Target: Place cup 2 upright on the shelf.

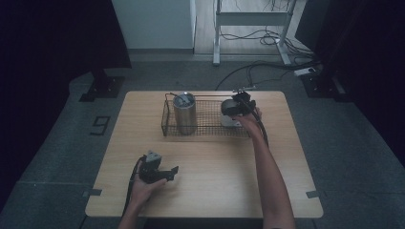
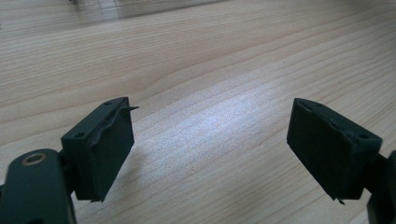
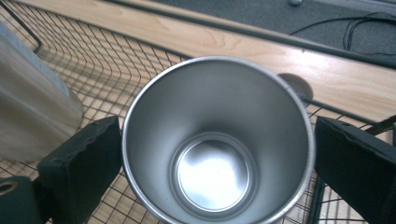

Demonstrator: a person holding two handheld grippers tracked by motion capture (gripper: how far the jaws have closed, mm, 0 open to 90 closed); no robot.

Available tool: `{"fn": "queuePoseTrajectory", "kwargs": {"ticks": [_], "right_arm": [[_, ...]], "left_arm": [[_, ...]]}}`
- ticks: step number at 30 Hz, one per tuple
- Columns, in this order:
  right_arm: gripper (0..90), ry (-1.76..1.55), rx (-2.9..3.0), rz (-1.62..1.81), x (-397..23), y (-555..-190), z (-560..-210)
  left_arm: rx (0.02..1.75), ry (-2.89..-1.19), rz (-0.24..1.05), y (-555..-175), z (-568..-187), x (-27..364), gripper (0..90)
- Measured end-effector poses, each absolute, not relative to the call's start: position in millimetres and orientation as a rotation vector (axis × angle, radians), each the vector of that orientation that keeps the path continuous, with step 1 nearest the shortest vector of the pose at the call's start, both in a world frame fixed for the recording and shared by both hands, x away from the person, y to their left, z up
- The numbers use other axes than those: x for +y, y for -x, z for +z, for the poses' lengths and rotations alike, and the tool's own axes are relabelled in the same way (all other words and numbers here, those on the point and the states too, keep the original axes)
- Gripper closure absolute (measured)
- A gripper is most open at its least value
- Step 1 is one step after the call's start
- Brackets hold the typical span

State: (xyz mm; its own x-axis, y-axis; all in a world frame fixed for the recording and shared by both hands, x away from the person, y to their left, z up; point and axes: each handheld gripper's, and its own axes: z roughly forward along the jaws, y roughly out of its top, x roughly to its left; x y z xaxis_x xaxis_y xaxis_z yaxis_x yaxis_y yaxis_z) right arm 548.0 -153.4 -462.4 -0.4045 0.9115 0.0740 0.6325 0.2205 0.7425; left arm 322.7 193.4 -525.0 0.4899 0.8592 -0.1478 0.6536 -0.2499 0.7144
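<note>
A steel cup (image 3: 212, 175) sits between the jaws of my right gripper (image 3: 217, 140), its open mouth facing the camera, and the pads (image 3: 88, 158) lie against its rim on both sides. In the high view my right gripper (image 1: 237, 108) holds the cup (image 1: 228, 113) tilted over the right end of a black wire basket (image 1: 210, 128). A taller steel tumbler (image 1: 185, 114) stands upright in the basket's left part and is blurred at the left as the tumbler (image 3: 28, 116) in the right gripper view. My left gripper (image 1: 171, 173) rests low near the table's front left, and the left gripper (image 2: 210, 140) has its jaws apart over bare wood.
The wooden table (image 1: 215, 176) has its far edge just behind the basket. Cables (image 1: 267, 38) and a desk frame (image 1: 217, 33) stand on the floor beyond it. A dark stand base (image 1: 101, 88) sits at the far left.
</note>
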Motion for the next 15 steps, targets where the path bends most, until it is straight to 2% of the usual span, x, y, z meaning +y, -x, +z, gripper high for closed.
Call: {"fn": "queuePoseTrajectory", "kwargs": {"ticks": [15], "right_arm": [[6.9, -1.39, 2.041, 1.079, -171.7, -515.3, -439.7]], "left_arm": [[1.247, -1.996, 0.358, -322.6, -525.0, 193.9, 14.9]]}}
